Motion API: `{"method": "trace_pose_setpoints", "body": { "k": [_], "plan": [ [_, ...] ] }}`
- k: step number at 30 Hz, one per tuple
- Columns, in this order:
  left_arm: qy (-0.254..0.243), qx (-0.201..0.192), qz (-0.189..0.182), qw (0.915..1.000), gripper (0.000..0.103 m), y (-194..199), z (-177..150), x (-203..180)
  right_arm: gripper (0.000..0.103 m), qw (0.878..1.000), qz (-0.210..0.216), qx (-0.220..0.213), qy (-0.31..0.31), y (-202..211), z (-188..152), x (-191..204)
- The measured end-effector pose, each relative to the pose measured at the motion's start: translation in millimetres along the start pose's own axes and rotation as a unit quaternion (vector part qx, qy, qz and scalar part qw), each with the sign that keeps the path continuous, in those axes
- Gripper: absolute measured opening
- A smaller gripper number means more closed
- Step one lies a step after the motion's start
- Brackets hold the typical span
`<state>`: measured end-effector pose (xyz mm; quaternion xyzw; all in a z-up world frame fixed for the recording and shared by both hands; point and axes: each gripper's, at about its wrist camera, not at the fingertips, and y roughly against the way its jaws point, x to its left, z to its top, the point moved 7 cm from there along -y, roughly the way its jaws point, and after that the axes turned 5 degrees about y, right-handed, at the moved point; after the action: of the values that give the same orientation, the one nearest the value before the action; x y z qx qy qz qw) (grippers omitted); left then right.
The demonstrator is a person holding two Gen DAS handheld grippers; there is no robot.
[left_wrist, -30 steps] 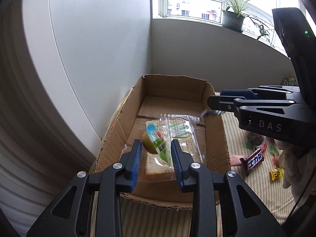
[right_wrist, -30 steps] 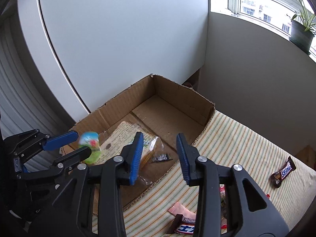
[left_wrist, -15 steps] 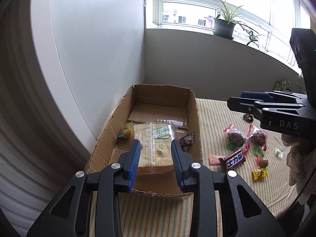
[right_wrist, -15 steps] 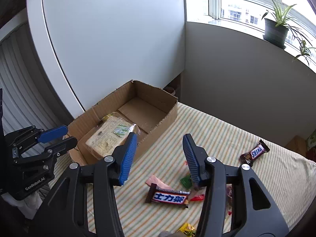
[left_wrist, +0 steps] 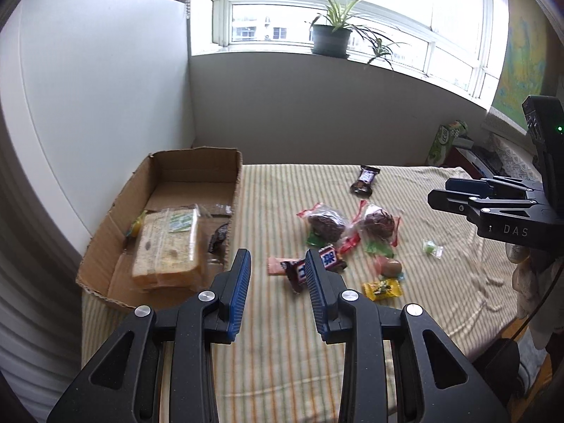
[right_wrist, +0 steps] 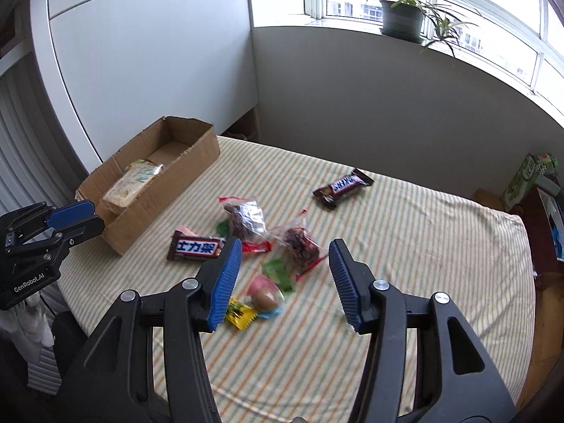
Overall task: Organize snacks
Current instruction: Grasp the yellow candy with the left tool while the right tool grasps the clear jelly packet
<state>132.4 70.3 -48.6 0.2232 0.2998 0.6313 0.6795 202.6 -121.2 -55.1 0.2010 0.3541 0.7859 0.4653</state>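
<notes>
A cardboard box [left_wrist: 232, 172] [right_wrist: 192, 157] stands at the table's left. It holds a wrapped bread loaf [left_wrist: 165, 246] [right_wrist: 132, 181], a small yellow-green snack [left_wrist: 135, 227] and a dark candy [left_wrist: 218, 239]. Loose snacks lie on the striped cloth: a Chinese-label Snickers bar [left_wrist: 331, 259] [right_wrist: 195, 248], another Snickers bar [left_wrist: 365, 179] [right_wrist: 342, 187], two clear bags of dark sweets [left_wrist: 324, 224] [right_wrist: 299, 243], a yellow candy [left_wrist: 382, 289] [right_wrist: 239, 313] and a brown egg-shaped snack [left_wrist: 391, 266] [right_wrist: 266, 299]. My left gripper [left_wrist: 278, 271] is open and empty, right of the box. My right gripper [right_wrist: 285, 264] is open and empty above the loose snacks.
A white cabinet [left_wrist: 88, 88] stands behind the box. A potted plant [left_wrist: 331, 38] sits on the window sill. A small green-white candy [left_wrist: 431, 246] lies apart on the right. A green carton [right_wrist: 525, 179] stands beyond the table's right edge.
The yellow-green snack left my left gripper and now lies in the box. Both grippers have drawn back and swung right, from over the box to over the loose snacks.
</notes>
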Motion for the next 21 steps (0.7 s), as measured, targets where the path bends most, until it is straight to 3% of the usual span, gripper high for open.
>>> {"method": "trace_pose_setpoints", "body": {
  "k": [8, 13, 21],
  "plan": [
    [-0.01, 0.035, -0.036, 0.9987, 0.031, -18, -24, -42, 0.054, 0.998, -0.022, 0.028, -0.044, -1, -56, -51],
    [-0.021, 0.061, -0.055, 0.9964, 0.04, -34, -41, -67, 0.054, 0.998, -0.023, 0.046, -0.042, -10, -77, -59],
    [-0.05, 0.097, -0.059, 0.9923, 0.043, -62, -59, -97, 0.054, 0.997, -0.009, 0.068, -0.023, -36, -91, -57]
  ]
}}
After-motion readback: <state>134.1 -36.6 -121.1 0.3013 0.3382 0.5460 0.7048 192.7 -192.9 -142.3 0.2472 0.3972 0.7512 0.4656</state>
